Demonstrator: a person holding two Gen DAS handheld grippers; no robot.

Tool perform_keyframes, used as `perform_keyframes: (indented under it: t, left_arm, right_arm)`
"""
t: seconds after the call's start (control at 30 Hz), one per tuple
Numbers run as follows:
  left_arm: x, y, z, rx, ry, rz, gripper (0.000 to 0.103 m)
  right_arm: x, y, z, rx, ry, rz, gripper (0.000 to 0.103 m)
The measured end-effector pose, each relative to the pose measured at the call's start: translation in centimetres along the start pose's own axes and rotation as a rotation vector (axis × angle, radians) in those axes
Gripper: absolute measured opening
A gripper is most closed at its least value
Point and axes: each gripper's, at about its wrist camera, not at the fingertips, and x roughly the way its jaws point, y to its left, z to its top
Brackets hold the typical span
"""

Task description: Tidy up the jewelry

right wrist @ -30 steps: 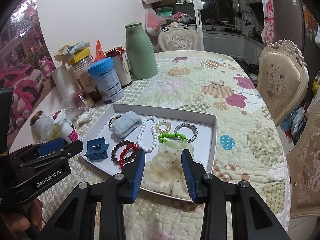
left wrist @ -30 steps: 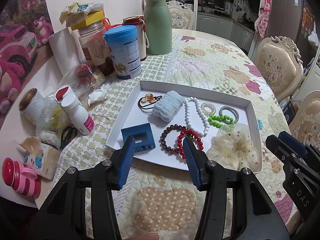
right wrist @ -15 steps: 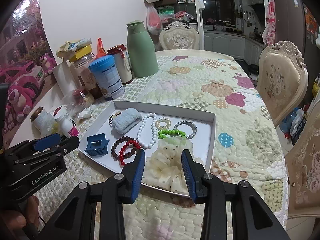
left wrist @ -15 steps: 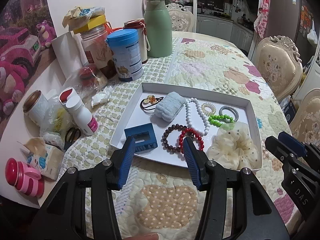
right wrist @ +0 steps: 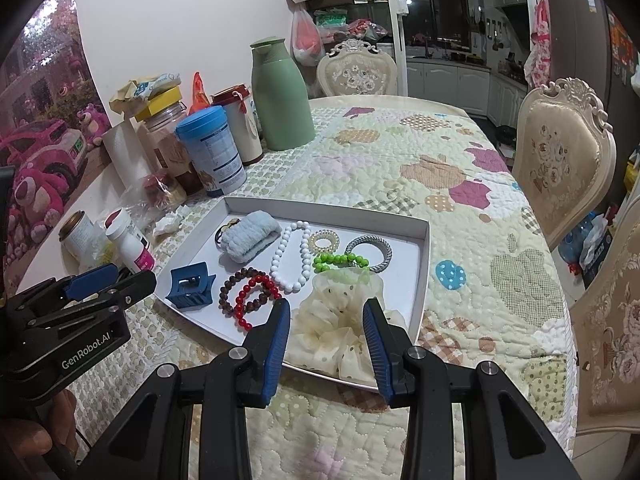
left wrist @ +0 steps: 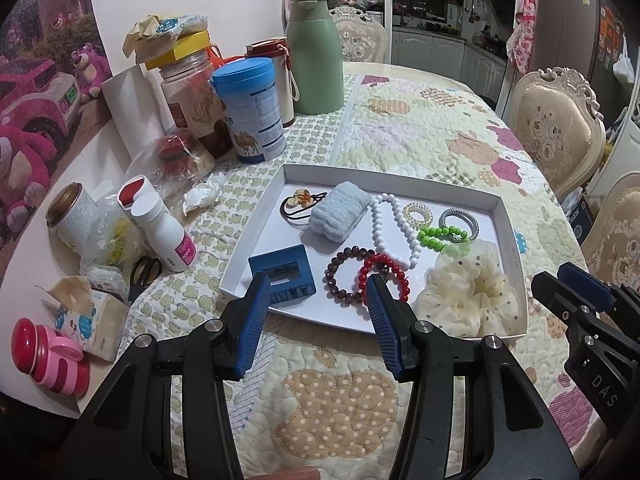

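White tray (left wrist: 508, 236) is set on the quilted table (left wrist: 420, 136), jewelry laid inside it. Blue claw clip (left wrist: 286, 276) is seen at the near left corner, with brown bracelet (left wrist: 336, 280) and red bracelet (left wrist: 394, 268) overlapping beside it. White bead necklace (left wrist: 390, 224) lies mid-tray, blue terry band (left wrist: 338, 216) and black hair tie (left wrist: 298, 204) toward the far left. Coil tie (left wrist: 416, 213), grey bangle (left wrist: 460, 220) and green beads (left wrist: 442, 236) are grouped at the far right; cream scrunchie (left wrist: 470, 292) fills the near right corner.

Left gripper (left wrist: 316, 316) is held above the tray's near edge, jaws apart, nothing between them. Right gripper (right wrist: 326, 330) is held over the scrunchie, jaws apart, no contact seen. Bottles and a green flask (left wrist: 316, 54) are crowded left of the tray.
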Motion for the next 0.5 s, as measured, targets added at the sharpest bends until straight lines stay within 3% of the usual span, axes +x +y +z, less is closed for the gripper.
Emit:
perform_keyframes:
  t: [0.5]
  left_arm:
    - [0.28,-0.19,-0.12,0.003,0.004,-0.002,0.049]
  right_arm:
    - [0.41,-0.18,-0.06,0.004,0.01,0.0,0.036]
